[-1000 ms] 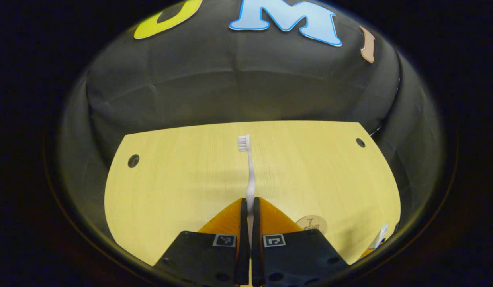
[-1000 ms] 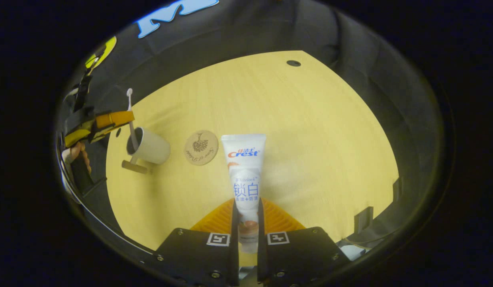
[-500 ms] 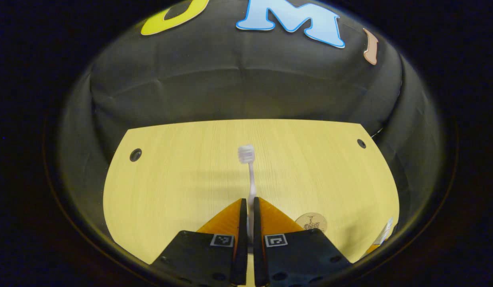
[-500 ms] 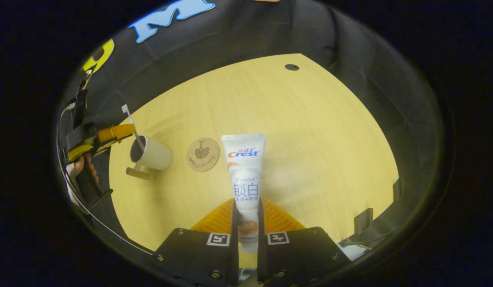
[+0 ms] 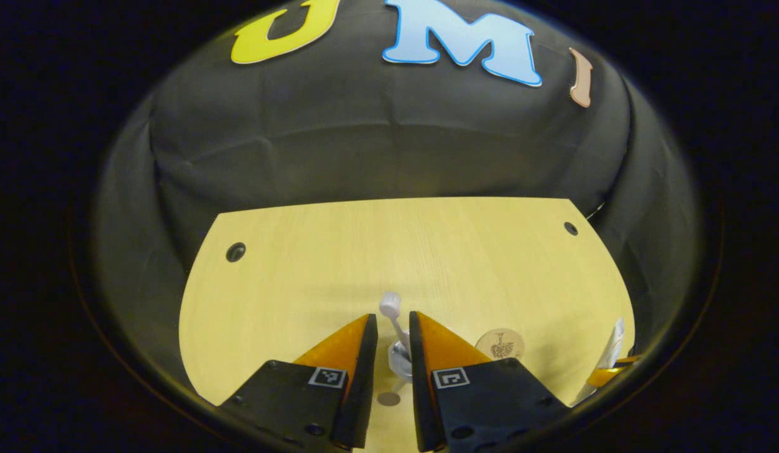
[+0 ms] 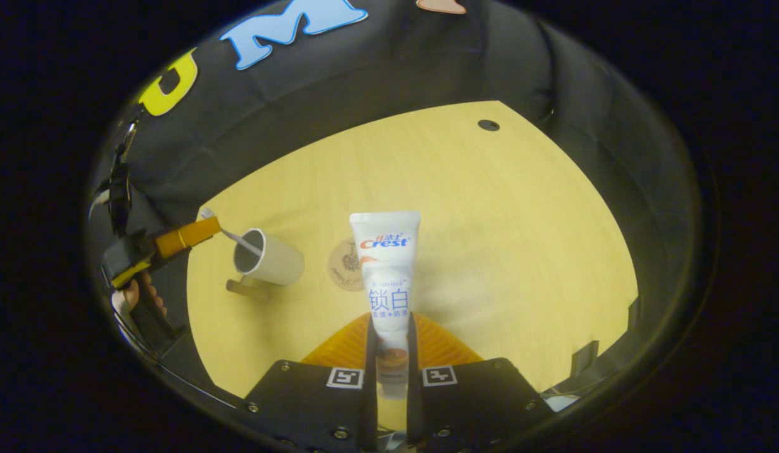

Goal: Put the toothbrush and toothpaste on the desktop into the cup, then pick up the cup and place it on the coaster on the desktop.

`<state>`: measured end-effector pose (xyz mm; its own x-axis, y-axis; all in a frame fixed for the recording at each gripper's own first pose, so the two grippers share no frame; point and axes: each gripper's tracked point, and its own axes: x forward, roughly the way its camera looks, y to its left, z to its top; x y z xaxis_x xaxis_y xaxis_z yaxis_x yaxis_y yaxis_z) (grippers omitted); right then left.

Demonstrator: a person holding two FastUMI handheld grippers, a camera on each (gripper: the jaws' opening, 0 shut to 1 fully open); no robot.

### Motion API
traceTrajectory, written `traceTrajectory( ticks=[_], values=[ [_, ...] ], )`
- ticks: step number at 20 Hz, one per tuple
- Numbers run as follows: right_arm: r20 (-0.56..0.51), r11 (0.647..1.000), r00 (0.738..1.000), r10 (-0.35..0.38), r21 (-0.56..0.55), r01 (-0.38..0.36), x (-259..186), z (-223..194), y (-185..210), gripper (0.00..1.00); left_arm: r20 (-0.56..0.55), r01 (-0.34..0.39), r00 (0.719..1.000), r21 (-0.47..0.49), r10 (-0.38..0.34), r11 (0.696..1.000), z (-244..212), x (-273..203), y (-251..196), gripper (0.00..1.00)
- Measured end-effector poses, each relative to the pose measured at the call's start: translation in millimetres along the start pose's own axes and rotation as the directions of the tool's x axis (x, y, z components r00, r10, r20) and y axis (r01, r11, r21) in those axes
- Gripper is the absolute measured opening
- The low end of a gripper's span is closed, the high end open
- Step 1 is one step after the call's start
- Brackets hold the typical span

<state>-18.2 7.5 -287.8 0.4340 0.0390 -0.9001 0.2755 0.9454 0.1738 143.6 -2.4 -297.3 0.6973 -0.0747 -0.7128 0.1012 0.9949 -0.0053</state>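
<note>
The toothpaste (image 6: 385,277) is clamped upright in the right tool (image 6: 387,352), long axis pointing away; the cup (image 6: 267,257) lies ahead-left on the counter (image 6: 490,239), beside the coaster (image 6: 344,267). The toothbrush (image 6: 235,235) leans in the cup (released half a second ago); the left tool (image 5: 387,352), nearer the cup, is now parted.

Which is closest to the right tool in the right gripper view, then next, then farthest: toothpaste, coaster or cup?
1. Toothpaste: held in the right tool.
2. Coaster: just behind the tube, left.
3. Cup: farther left, toothbrush inside.
</note>
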Motion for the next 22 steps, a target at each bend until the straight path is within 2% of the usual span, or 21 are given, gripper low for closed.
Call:
traceTrajectory(
  ticks=[5,12,22],
  values=[
    [0.027,0.999,0.999,0.039,-0.037,-0.039,4.6,23.9,37.5,0.19,0.001,-0.042,0.999,-0.014,0.042,0.999,-12.2,-25.5,46.9,0.36],
    [0.023,0.991,0.995,0.097,-0.100,-0.094,24.9,43.0,106.1,0.19,-0.038,-0.105,0.994,-0.072,0.102,0.992,-53.0,-58.4,125.6,0.36],
    [0.049,0.985,0.990,0.134,-0.112,-0.128,58.1,83.3,169.8,0.19,-0.061,-0.147,0.988,-0.159,0.139,0.976,-88.8,-96.3,176.6,0.36]
  ],
)
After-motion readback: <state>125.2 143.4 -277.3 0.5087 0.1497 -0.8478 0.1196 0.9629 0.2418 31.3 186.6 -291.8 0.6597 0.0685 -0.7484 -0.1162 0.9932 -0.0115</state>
